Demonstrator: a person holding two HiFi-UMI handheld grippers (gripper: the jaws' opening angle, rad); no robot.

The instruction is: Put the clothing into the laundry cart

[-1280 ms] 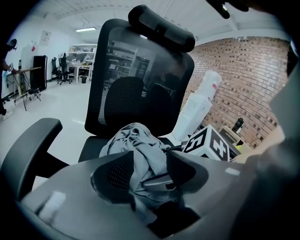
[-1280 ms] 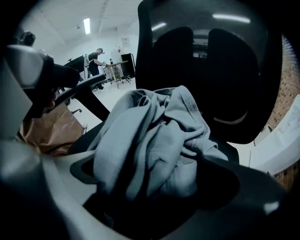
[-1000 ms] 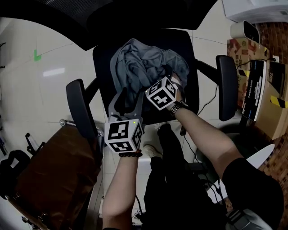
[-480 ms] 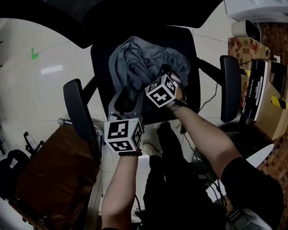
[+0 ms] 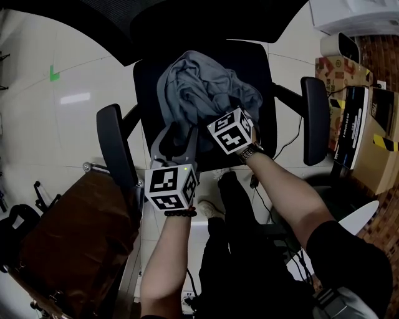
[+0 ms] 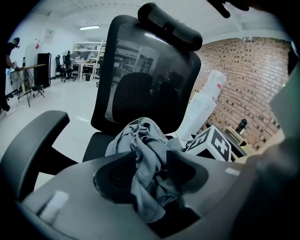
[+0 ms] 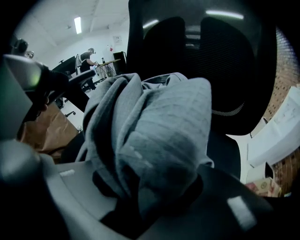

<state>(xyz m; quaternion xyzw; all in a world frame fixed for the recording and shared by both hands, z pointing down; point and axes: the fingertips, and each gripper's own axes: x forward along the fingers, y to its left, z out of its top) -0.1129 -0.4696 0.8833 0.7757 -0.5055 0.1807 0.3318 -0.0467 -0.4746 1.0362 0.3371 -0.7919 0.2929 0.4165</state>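
Grey clothing (image 5: 199,87) sits bunched on the chair seat (image 5: 257,68); the left gripper (image 5: 177,134) has its fingers clenched on a fold; the right gripper (image 5: 212,121) has just been closing its fingers and grasps another; a shallow pinch could slip on lifting.

Your right gripper (image 7: 149,187) has just been closing its jaws on the grey garment (image 7: 154,136), whose folds bury the pads from sight. In your head view the brown laundry cart (image 5: 72,240) runs off the lower-left edge and the chair backrest (image 5: 199,15) off the top.

Blk mesh office chair (image 6: 140,79) on white tile floor (image 5: 68,124), brick wall (image 6: 248,89) rt, strip lights (image 7: 77,24) overhead.
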